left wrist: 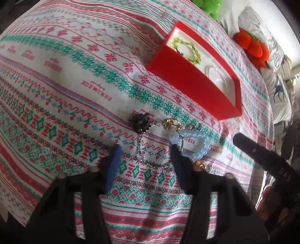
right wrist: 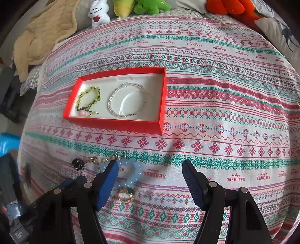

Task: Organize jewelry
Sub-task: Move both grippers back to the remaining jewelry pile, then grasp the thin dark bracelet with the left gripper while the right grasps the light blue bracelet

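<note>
A red box with a white lining holds a green bead bracelet and a clear bead bracelet. In front of it a pile of jewelry lies on the patterned cloth: a light blue bead bracelet, a thin dark-green bead loop, a dark bead cluster, gold charms and a gold ring. My left gripper points down at the pile, jaws apart, with the thin loop between them and untouched by the pads. My right gripper hovers open just right of the pile, empty.
The red box stands beyond the pile. Plush toys, white, green and orange, line the far edge beside a beige blanket. A deer-print pillow lies at the right.
</note>
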`<state>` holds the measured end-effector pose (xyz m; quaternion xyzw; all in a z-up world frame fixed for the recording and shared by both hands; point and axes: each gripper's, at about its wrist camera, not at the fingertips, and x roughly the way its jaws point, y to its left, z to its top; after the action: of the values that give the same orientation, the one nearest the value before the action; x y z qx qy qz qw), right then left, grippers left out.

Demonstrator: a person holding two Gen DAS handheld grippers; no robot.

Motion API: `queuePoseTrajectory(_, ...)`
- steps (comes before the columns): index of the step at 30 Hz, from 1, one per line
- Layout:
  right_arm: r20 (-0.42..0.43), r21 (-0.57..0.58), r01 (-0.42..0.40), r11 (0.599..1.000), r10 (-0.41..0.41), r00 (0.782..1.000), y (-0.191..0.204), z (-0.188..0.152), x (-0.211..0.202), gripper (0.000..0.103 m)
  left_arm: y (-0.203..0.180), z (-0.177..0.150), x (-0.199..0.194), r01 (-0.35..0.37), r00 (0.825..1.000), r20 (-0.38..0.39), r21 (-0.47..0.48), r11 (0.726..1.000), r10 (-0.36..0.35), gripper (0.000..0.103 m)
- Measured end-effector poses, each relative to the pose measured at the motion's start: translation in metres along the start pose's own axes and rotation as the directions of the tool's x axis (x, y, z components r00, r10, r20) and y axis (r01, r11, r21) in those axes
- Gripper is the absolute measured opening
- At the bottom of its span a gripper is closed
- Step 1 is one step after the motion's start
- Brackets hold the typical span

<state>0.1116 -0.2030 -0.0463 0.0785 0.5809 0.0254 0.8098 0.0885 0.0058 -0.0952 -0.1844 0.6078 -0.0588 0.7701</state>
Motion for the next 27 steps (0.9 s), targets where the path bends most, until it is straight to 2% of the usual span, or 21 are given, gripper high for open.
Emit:
queuePoseTrajectory(2,-0.002,-0.002,0.002,1.000,-0.002,1.000,0.003,0.001,0.003,0.071,-0.002,0.001,0.006,-0.020,1.000,-0.012,0.018,1.000,0.020,0.037)
queuePoseTrajectory(5,-0.006,-0.004,0.006,1.000,-0.006,1.000,0.004,0.002,0.005,0.071,-0.007,0.002,0.009,-0.007,1.000,-0.009,0.020,1.000,0.007,0.037)
queuePoseTrajectory(7,-0.007,-0.007,0.011,1.000,-0.011,1.000,0.005,0.003,0.007,0.071,-0.014,0.003,0.014,-0.005,1.000,-0.010,0.031,1.000,0.005,0.033)
queuePoseTrajectory(9,-0.008,-0.009,0.010,1.000,-0.010,1.000,0.006,0.003,0.008,0.071,-0.020,0.003,0.019,-0.037,0.999,-0.011,0.055,0.998,0.038,0.011)
queuePoseTrajectory(15,-0.012,-0.013,0.016,1.000,-0.016,1.000,0.004,0.005,0.010,0.071,-0.028,0.000,0.024,-0.053,0.999,-0.001,0.089,0.995,0.053,0.010)
queuePoseTrajectory(17,-0.011,-0.009,0.014,1.000,-0.014,1.000,0.003,0.005,0.011,0.071,-0.027,0.000,0.020,-0.068,0.998,0.010,0.098,0.993,0.067,0.003)
queuePoseTrajectory(21,-0.027,0.004,0.001,1.000,-0.001,1.000,-0.001,0.005,0.015,0.071,-0.028,-0.005,0.006,-0.092,0.995,0.038,0.146,0.985,0.087,0.002)
queuePoseTrajectory(24,-0.042,-0.020,0.034,0.999,-0.035,0.999,0.001,0.005,0.021,0.071,-0.031,-0.007,0.005,-0.107,0.994,0.054,0.176,0.979,0.099,0.002)
queuePoseTrajectory(26,-0.057,-0.045,0.044,0.998,-0.046,0.997,0.004,0.004,0.026,0.071,-0.034,-0.007,0.003,-0.098,0.994,0.059,0.189,0.977,0.089,0.002)
queuePoseTrajectory(27,-0.062,-0.048,0.038,0.998,-0.041,0.997,0.004,0.004,0.027,0.071,-0.033,-0.007,0.004,-0.071,0.997,0.042,0.199,0.977,0.064,0.002)
